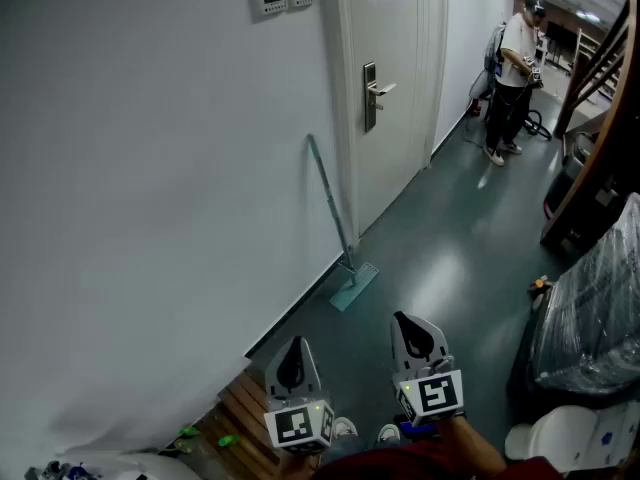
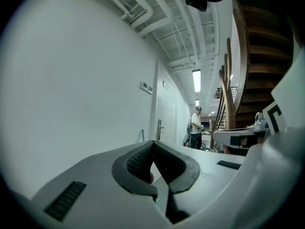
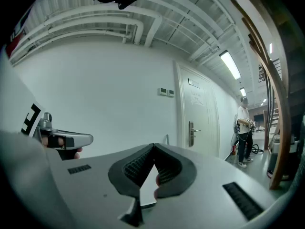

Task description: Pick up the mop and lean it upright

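A mop leans upright against the white wall beside the door. Its thin grey-green handle (image 1: 328, 193) runs down to a flat pale-teal head (image 1: 354, 284) on the dark floor. The handle's top shows small in the left gripper view (image 2: 142, 134) and in the right gripper view (image 3: 167, 139). My left gripper (image 1: 297, 342) and right gripper (image 1: 403, 319) are held low at the bottom of the head view, well short of the mop. The left gripper (image 2: 153, 143) and the right gripper (image 3: 153, 146) are both shut, tips touching, holding nothing.
A closed white door (image 1: 390, 118) with a lever handle stands right of the mop. A person (image 1: 515, 68) stands farther down the corridor. A wooden staircase (image 1: 600, 108), a plastic-wrapped bundle (image 1: 595, 318) and a white fixture (image 1: 570, 438) line the right. A wooden pallet (image 1: 240, 408) lies near my feet.
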